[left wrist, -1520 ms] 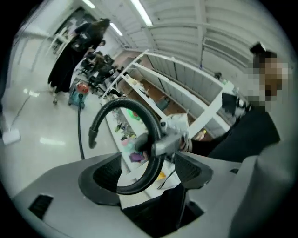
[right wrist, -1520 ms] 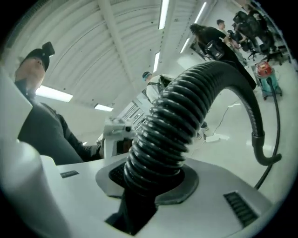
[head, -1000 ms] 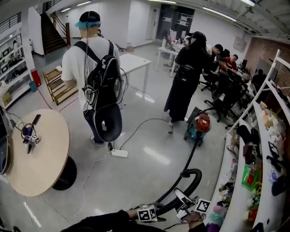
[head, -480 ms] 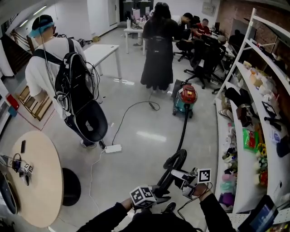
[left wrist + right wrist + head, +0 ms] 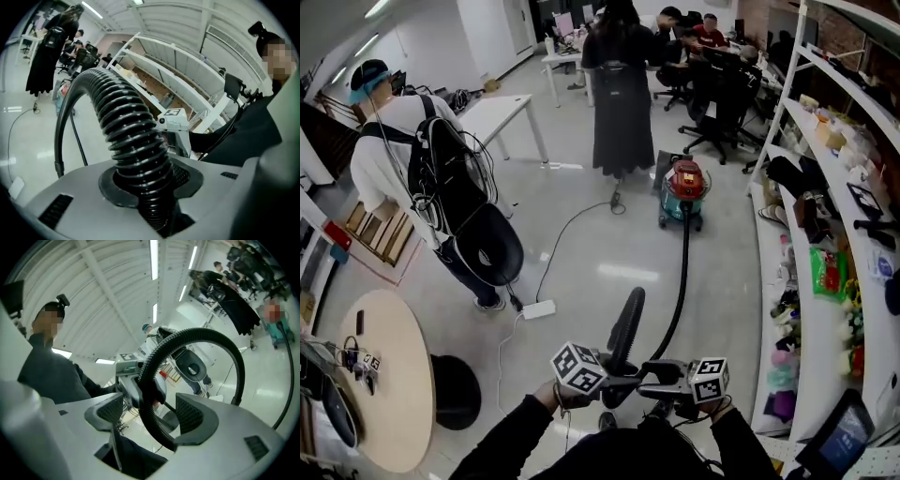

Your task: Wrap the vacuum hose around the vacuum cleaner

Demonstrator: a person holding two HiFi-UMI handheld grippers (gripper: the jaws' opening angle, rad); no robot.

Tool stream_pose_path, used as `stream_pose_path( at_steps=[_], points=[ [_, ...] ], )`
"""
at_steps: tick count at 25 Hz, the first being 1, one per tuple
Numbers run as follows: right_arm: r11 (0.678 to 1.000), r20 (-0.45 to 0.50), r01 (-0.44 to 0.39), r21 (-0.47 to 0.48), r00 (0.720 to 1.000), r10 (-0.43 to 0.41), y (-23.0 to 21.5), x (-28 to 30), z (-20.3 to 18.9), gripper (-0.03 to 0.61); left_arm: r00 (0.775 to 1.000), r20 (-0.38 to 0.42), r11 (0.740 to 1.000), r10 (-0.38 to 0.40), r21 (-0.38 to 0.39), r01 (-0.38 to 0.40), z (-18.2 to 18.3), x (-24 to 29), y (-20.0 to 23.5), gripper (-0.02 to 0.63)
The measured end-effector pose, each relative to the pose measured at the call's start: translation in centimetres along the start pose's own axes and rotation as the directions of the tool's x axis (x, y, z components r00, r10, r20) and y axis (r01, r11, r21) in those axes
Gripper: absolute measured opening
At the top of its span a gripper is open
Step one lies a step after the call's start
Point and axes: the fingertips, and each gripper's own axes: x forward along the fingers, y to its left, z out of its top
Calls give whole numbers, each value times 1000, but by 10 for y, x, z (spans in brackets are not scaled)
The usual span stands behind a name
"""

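Open office: desks (image 5: 499,113), swivel chairs (image 5: 719,120)

Round table (image 5: 394,394): lower-left of the head view; pale top, black pedestal base.
Table load: dark phone (image 5: 359,322) near the far edge; marker-cube device (image 5: 367,363) with cables at the left edge.
Person with backpack (image 5: 389,155): standing at left, back turned, white shirt.
Backpack (image 5: 450,173): black; round black shell (image 5: 490,246) hanging below it.
Power strip (image 5: 539,308): white, on the floor near that person's feet.
White desk (image 5: 492,114): behind that person.
Person in long dark dress (image 5: 622,94): standing, top centre.
Shelving (image 5: 825,216): right edge; white, loaded with assorted items.
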Motion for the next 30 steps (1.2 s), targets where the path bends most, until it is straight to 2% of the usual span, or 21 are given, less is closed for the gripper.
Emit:
stream_pose_path(
  at_steps=[3,5,7,9,11,12,13,14,15,18,20,21,23,25,26,28,29,30],
  points=[
    [994,-133,-38,-99,991,25,-6,-29,-10,349,997,70,993,14,-115,-5,44,13,15,147],
    [973,-296,-41,-229,955,-29,-18,-38,-34,350,989,149,977,-1,-210,33,77,18,22,147],
    [926,-400,-47,-375,909,-116,-32,-37,-53,350,975,221,954,-16,-289,81,109,22,27,146],
    [875,-403,-42,-482,897,-180,-44,-29,-51,350,963,267,936,-36,-328,125,135,26,27,147],
    [839,-379,-51,-542,906,-190,-44,-21,-38,347,951,303,928,-55,-336,161,158,30,22,147],
    [829,-381,-73,-555,908,-175,-40,-18,-33,326,947,316,928,-54,-335,165,167,32,21,147],
    [823,-389,-98,-559,908,-156,-36,-18,-30,244,944,326,929,-46,-334,160,174,34,23,147],
    [825,-393,-113,-554,909,-140,-36,-20,-27,201,942,333,929,-34,-337,152,179,36,28,147],
    [835,-391,-118,-537,912,-123,-38,-22,-24,199,940,339,928,-21,-343,144,182,38,34,155],
    [882,-360,-121,-455,931,-58,-51,-27,-7,196,943,332,924,21,-367,108,189,42,63,284],
    [910,-337,-136,-391,941,-4,-61,-29,7,196,947,317,915,40,-392,92,192,43,88,340],
    [923,-326,-150,-354,945,28,-67,-30,15,196,946,321,907,38,-409,102,194,43,102,354],
    [946,-292,-185,-266,951,104,-76,-32,37,196,934,358,878,-6,-444,176,202,37,127,356],
    [961,-226,-215,-172,959,174,-81,-27,68,196,901,426,835,-79,-466,293,214,13,145,356],
    [968,-178,-216,-131,965,191,-83,-22,86,196,874,473,807,-114,-469,359,219,-6,153,354],
    [982,-70,-177,-62,983,173,-92,-13,129,196,797,582,748,-160,-456,483,227,-52,172,354],
    [989,-13,-143,-33,990,143,-101,-10,152,198,775,612,745,-158,-441,500,227,-72,185,354],
    [994,51,-110,-5,993,110,-113,-8,175,198,782,607,774,-142,-424,469,224,-87,201,354]
  ],
)
